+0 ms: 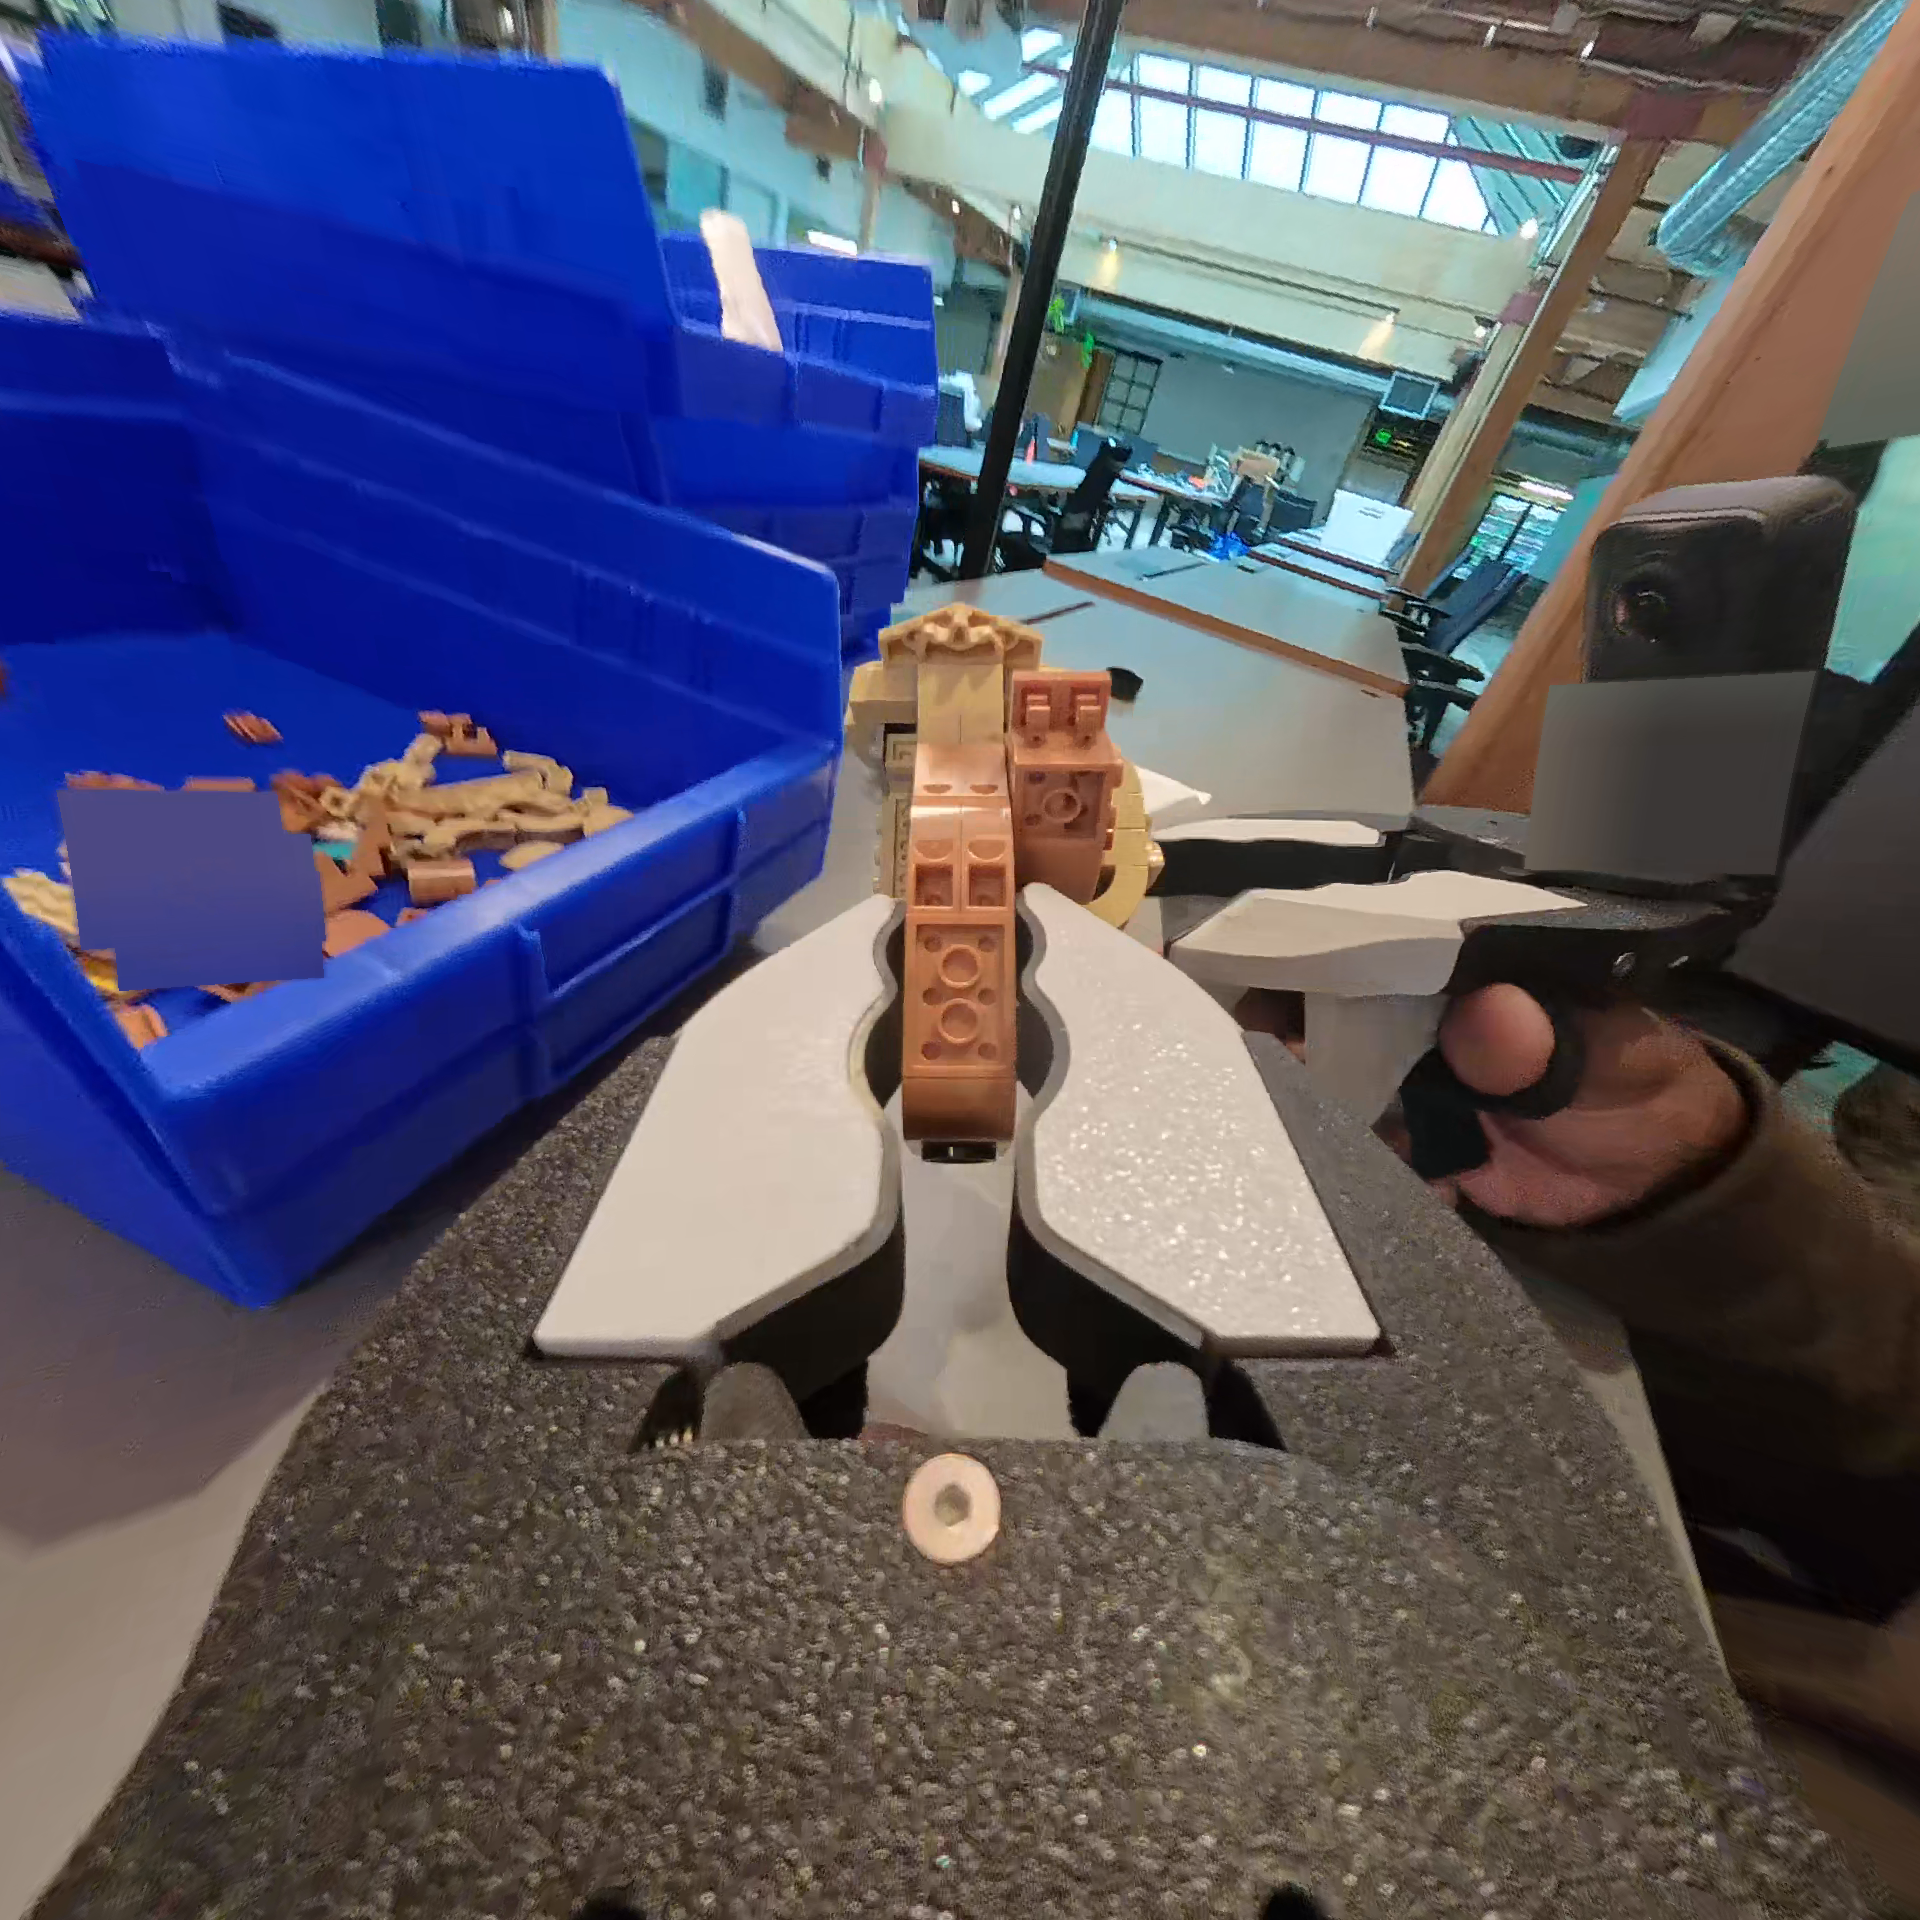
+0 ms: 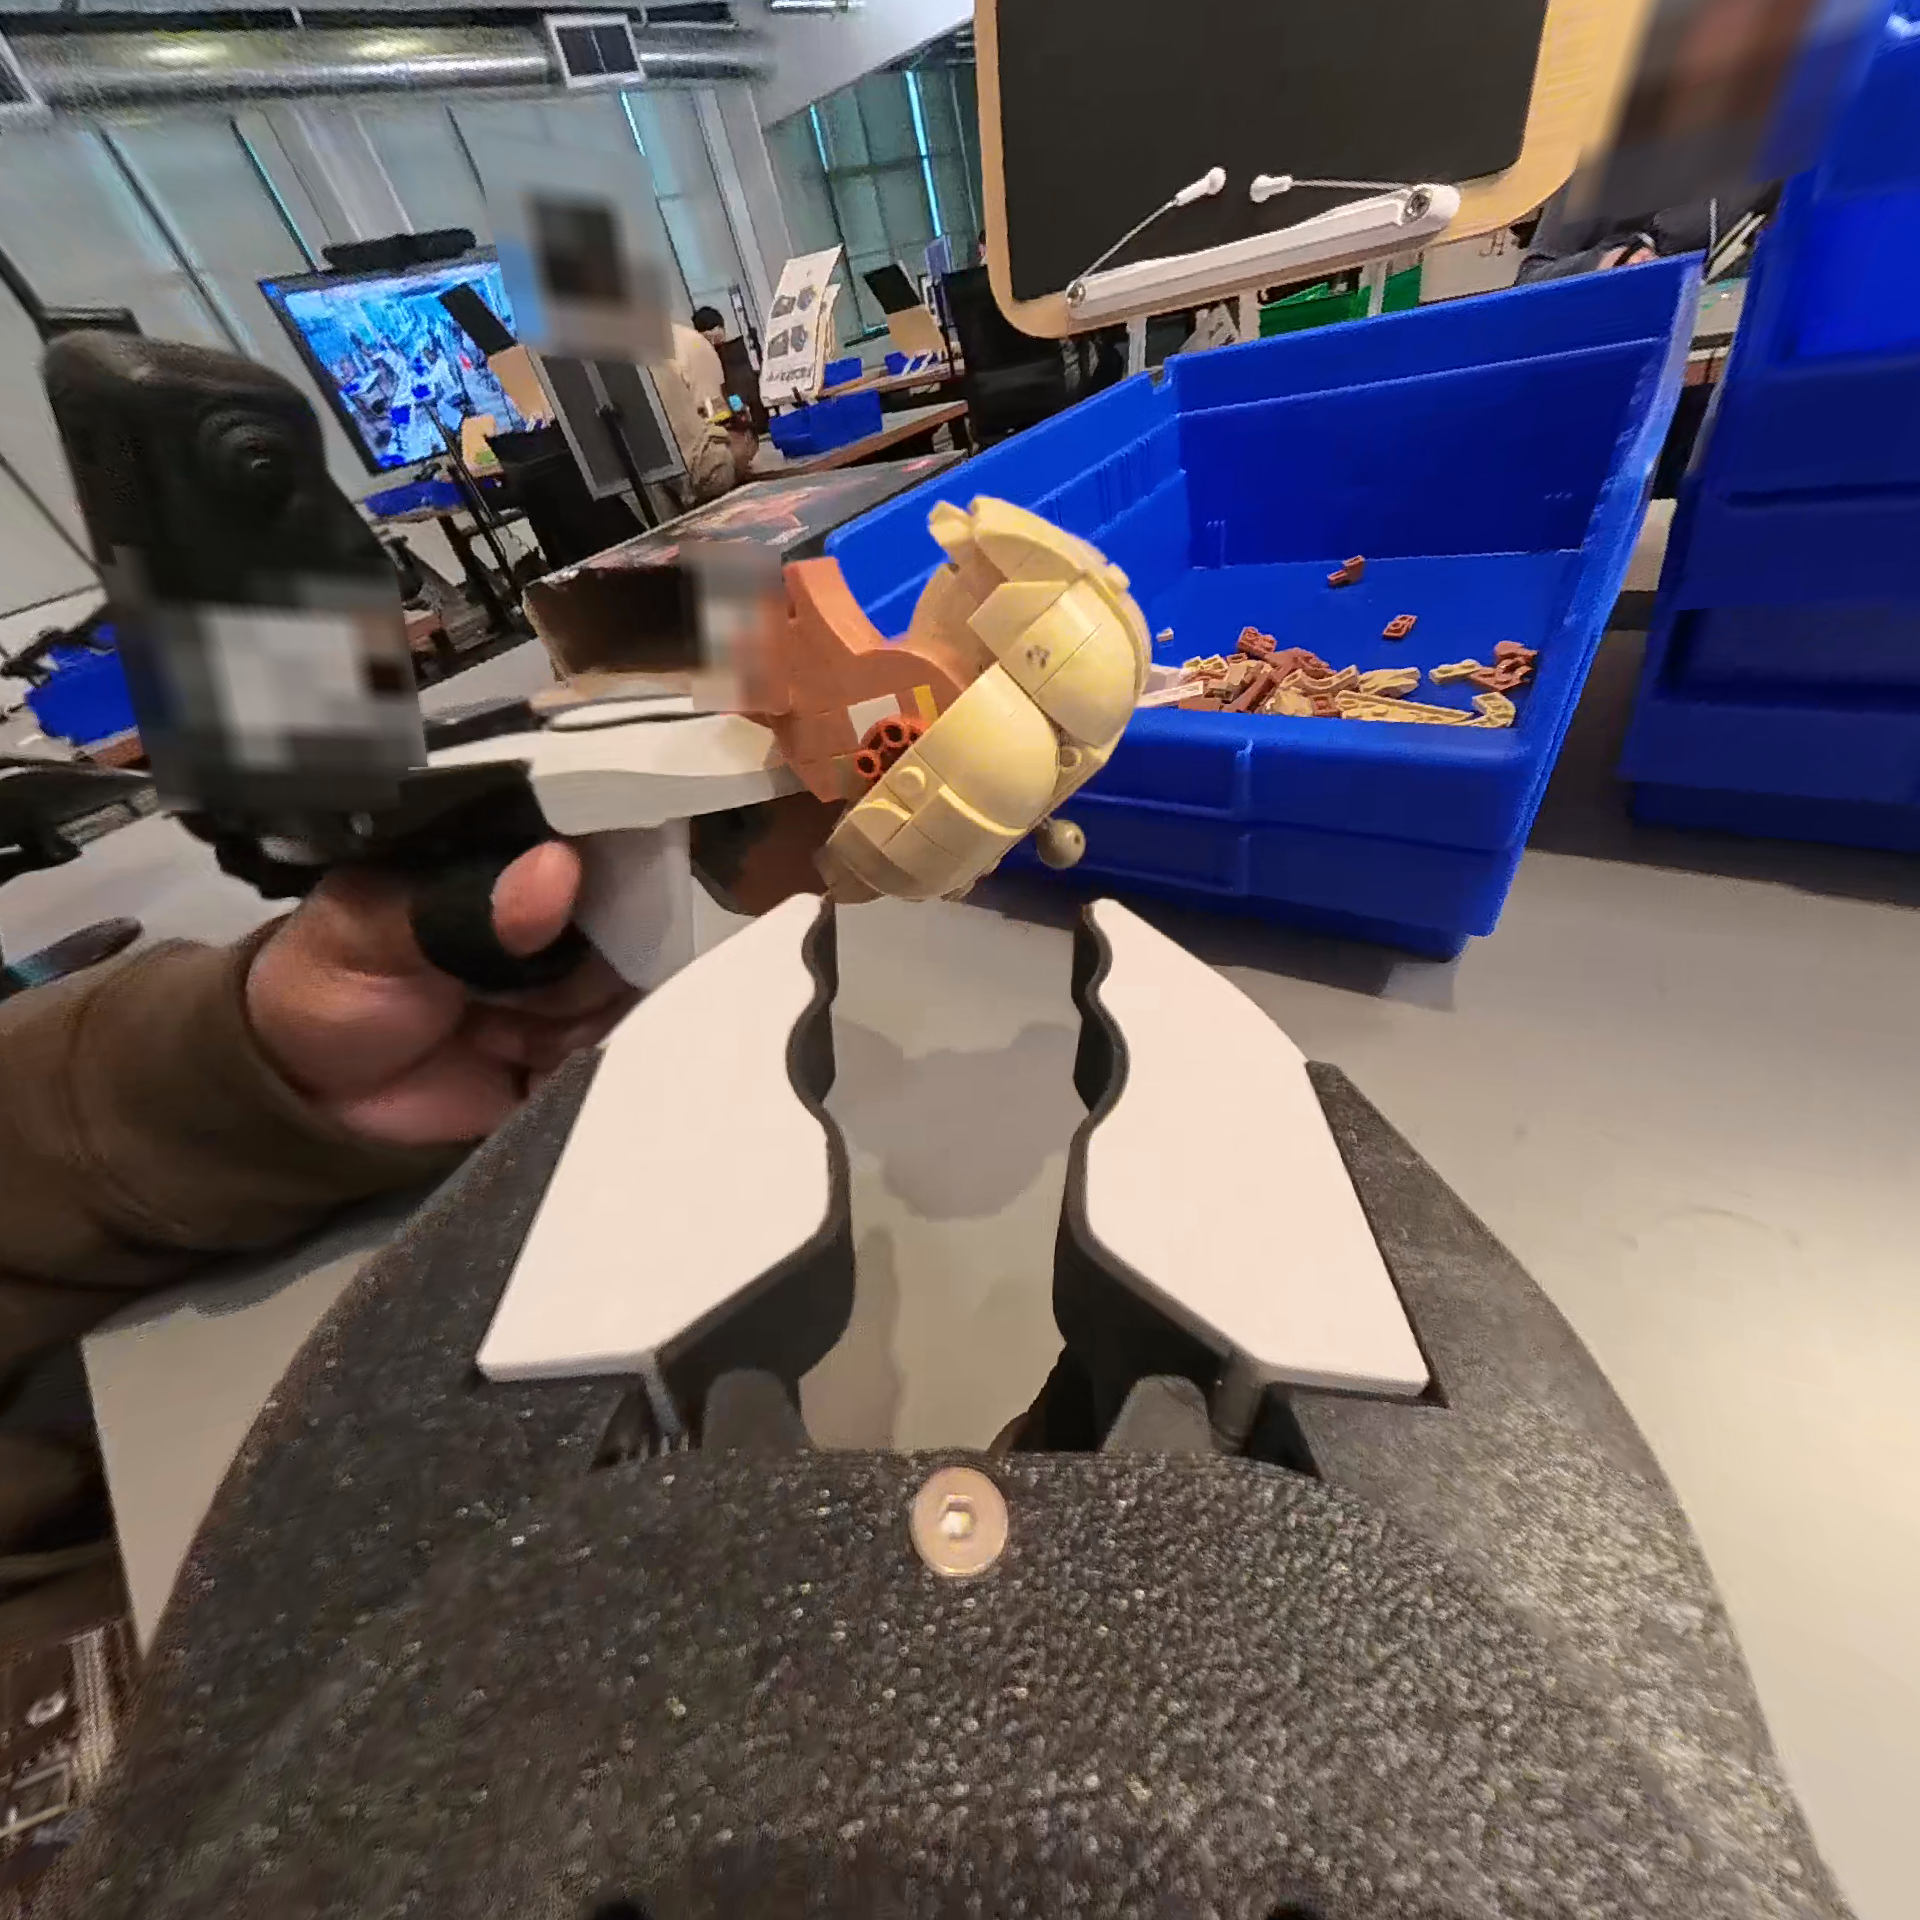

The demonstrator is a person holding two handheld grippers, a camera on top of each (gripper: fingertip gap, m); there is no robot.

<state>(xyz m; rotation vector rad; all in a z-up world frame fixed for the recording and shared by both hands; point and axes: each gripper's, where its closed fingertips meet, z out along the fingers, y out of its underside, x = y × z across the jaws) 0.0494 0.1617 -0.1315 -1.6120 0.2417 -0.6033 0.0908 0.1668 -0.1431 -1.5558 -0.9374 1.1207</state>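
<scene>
**A:** Start with the left wrist view. What was the left gripper (image 1: 958, 1023) doing?

**B:** It was pinching a brick model (image 1: 961, 935) by a narrow brown limb. Both pads pressed on the limb's sides, which ran lengthwise down the gap, so the bulk of the model stuck out past the fingertips, free to be reached from another side.

**A:** And around it?

**B:** To the left, near, stood a blue bin (image 1: 623, 935) with loose bricks (image 1: 457, 800) in tan and brown, and more bins (image 1: 790, 416) stacked farther off. On the right, the right gripper (image 1: 1184, 883) came in sideways, held in a hand (image 1: 1558, 1112), its fingers reaching close to the model's tan side. I could not tell from here whether they touched it.

**A:** Now the right wrist view.

**B:** The right gripper's (image 2: 951, 914) jaws were spread wide with only grey table (image 2: 1558, 1143) showing between them. The model (image 2: 987, 707) hung just beyond the tips, its tan domed shell turned toward them, raised off the table. Its lowest edge sat just by the left fingertip; I judged it not gripped.

**A:** Who carried it, then?

**B:** The left gripper (image 2: 748, 769), coming from the left in a hand (image 2: 416, 997), bore it alone on the brown part, apparently to offer the shell. The bin (image 2: 1351, 769) with bricks (image 2: 1351, 675) lay far right, behind.
</scene>
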